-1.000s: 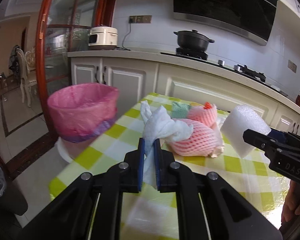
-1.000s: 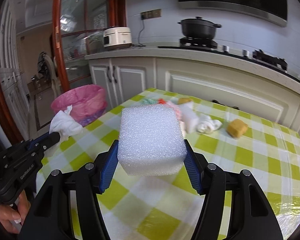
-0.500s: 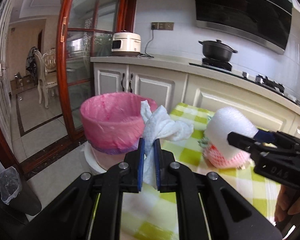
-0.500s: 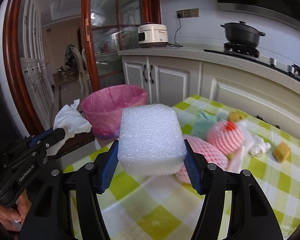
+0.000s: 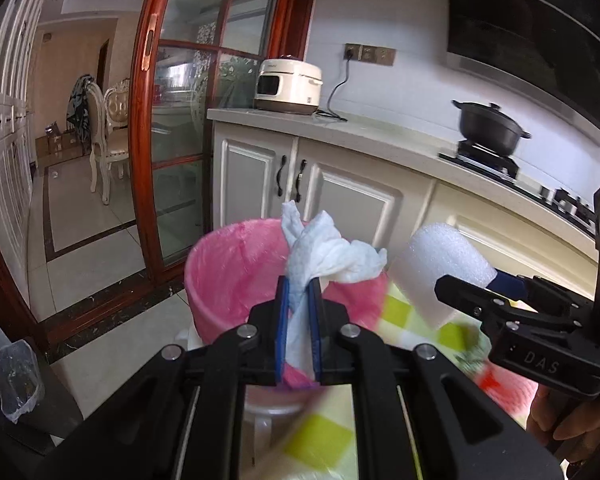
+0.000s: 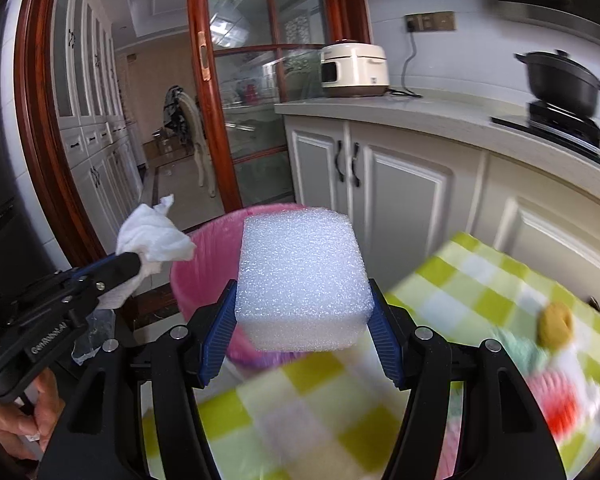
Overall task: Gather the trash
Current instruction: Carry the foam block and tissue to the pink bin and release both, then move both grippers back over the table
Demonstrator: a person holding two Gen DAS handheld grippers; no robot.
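My left gripper (image 5: 299, 292) is shut on a crumpled white tissue (image 5: 328, 256), held in front of the pink-lined trash bin (image 5: 228, 276) that stands off the table's end. It also shows in the right wrist view (image 6: 128, 264) with the tissue (image 6: 152, 236). My right gripper (image 6: 304, 312) is shut on a white foam block (image 6: 300, 280), with the bin (image 6: 208, 256) just behind it. The foam block (image 5: 440, 264) shows to the right in the left wrist view.
The green-checked table (image 6: 312, 408) lies below, with pink foam fruit nets (image 6: 556, 400) and a yellow sponge (image 6: 556, 320) on it. White cabinets (image 5: 340, 200), a rice cooker (image 5: 288, 86) and a black pot (image 5: 488, 126) line the back. A glass door (image 5: 172, 140) stands left.
Both grippers have swung left from over the table toward the pink bin, each still holding its piece. The bin is now nearer and more central in both views.
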